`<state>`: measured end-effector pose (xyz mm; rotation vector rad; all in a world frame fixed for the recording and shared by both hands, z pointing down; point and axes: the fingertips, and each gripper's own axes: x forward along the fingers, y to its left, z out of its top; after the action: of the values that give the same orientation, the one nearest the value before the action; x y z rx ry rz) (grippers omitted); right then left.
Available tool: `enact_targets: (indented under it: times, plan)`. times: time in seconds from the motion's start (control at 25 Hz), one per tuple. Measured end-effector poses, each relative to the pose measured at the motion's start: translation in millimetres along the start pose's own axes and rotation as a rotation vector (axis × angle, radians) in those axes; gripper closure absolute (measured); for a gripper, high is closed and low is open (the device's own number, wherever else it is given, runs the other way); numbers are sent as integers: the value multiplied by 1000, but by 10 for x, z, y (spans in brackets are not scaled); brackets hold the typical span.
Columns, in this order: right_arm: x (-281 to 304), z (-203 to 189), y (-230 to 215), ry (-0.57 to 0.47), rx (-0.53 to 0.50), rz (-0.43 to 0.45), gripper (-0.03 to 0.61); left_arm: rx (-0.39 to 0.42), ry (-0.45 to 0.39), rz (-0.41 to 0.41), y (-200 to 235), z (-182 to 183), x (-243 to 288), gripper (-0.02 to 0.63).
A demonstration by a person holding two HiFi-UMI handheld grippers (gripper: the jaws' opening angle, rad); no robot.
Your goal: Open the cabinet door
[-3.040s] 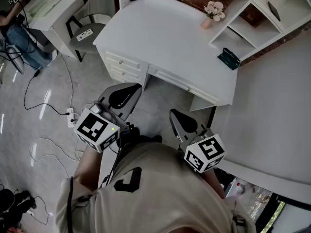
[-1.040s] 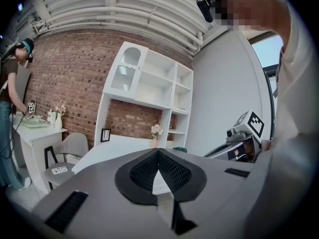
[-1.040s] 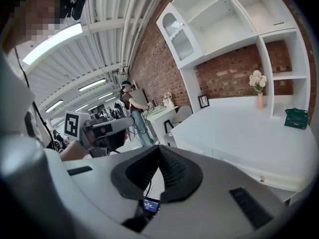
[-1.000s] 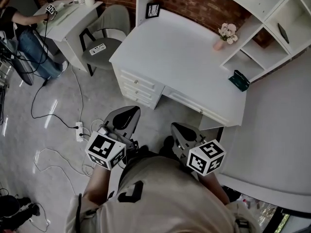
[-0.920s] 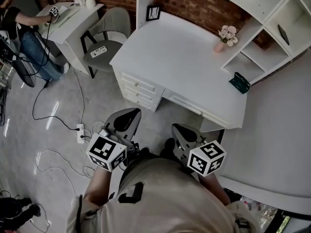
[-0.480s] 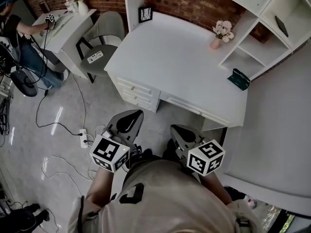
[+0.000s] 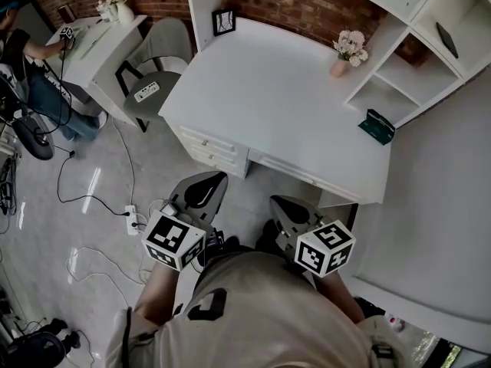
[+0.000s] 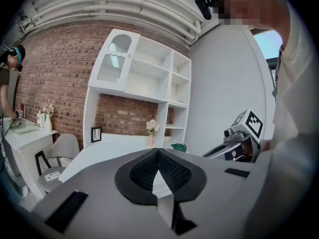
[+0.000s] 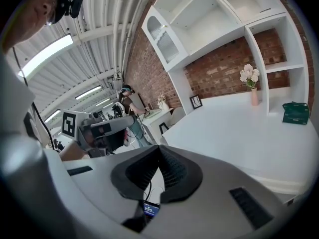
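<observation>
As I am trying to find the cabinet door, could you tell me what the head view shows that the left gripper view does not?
Only the head view shows the desk drawers and the power strip lying on the floor.

Only the left gripper view shows the arched glass cabinet door at the upper left of the shelf unit. The door appears shut.

Both show the white desk, the flower vase, the picture frame, the green box and the grey chair.
</observation>
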<state>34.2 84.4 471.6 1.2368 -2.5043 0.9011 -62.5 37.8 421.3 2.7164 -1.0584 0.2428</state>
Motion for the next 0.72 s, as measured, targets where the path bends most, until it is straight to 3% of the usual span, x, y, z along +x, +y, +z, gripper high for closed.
enact_targets:
  times: [0.28,0.72]
  plan:
    - [-5,265,-226,-18,-1,44,555,3,23,37,-23,209,237,597]
    - [-229,616,-764,-36,-34,123,557,32,-59,167,-188,584,715,597]
